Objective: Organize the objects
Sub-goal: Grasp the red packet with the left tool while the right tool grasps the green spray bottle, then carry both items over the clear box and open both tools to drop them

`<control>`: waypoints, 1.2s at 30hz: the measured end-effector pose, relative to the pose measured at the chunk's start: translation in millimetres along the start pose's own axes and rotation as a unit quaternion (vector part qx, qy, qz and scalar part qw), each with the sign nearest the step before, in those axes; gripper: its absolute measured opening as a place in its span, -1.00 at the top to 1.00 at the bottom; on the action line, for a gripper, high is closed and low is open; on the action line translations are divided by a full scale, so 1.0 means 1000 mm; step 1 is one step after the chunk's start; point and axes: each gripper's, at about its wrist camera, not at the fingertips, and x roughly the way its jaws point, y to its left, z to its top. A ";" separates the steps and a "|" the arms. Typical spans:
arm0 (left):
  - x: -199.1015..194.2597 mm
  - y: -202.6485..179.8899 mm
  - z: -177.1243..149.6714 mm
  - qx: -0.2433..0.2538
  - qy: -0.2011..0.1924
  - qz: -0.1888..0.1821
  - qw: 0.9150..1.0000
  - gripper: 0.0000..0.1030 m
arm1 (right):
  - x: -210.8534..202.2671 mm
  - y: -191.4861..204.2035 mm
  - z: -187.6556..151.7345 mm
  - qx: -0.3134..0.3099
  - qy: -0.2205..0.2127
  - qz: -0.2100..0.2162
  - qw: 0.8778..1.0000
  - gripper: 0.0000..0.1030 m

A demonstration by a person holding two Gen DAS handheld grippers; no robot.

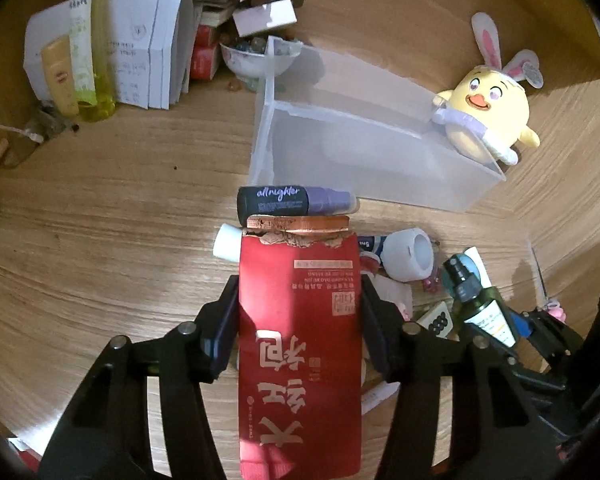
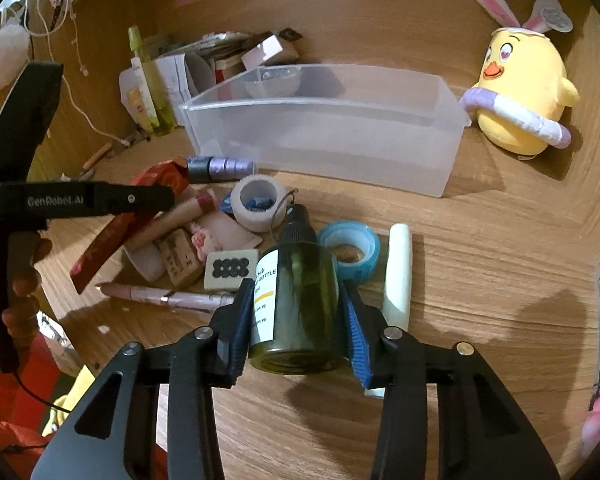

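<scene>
The left fingers (image 1: 300, 320) are clamping a red pouch (image 1: 298, 344) by its two long edges, its torn top pointing away from the camera. Just past that torn end, a dark-and-purple spray (image 1: 296, 199) is lying crosswise on the wooden surface (image 1: 120, 220), with a white cap (image 1: 228, 243) poking out at the pouch's left corner and a white tape roll (image 1: 410, 254) to its right.

The right fingers (image 2: 296, 320) are gripping a green bottle (image 2: 298, 300) by its sides, pump end pointing forward and base toward the camera. Beside it a blue tape roll (image 2: 350, 250) and a pale tube (image 2: 398, 280) are lying on the right, a dotted tile (image 2: 231, 269) and a pink pen (image 2: 168, 298) on the left.

Beyond the clutter, a clear bin (image 2: 320, 136) is sitting on the surface, and a yellow chick plush (image 2: 524, 92) is resting at its right end. A bowl (image 1: 256, 62) and white boxes (image 1: 148, 60) are crowding the far left corner.
</scene>
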 end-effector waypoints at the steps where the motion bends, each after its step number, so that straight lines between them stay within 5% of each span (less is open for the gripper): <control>1: 0.000 0.000 0.000 0.001 0.000 0.000 1.000 -0.06 | -0.001 0.000 0.001 0.001 -0.002 0.001 1.000 0.26; 24: -0.058 -0.026 0.044 0.041 -0.111 -0.004 0.993 -0.06 | -0.041 -0.016 0.067 0.005 -0.108 -0.024 0.994 0.26; 36: -0.055 -0.043 0.083 0.056 -0.123 -0.010 0.991 -0.06 | -0.036 -0.025 0.122 -0.014 -0.138 -0.018 0.990 0.26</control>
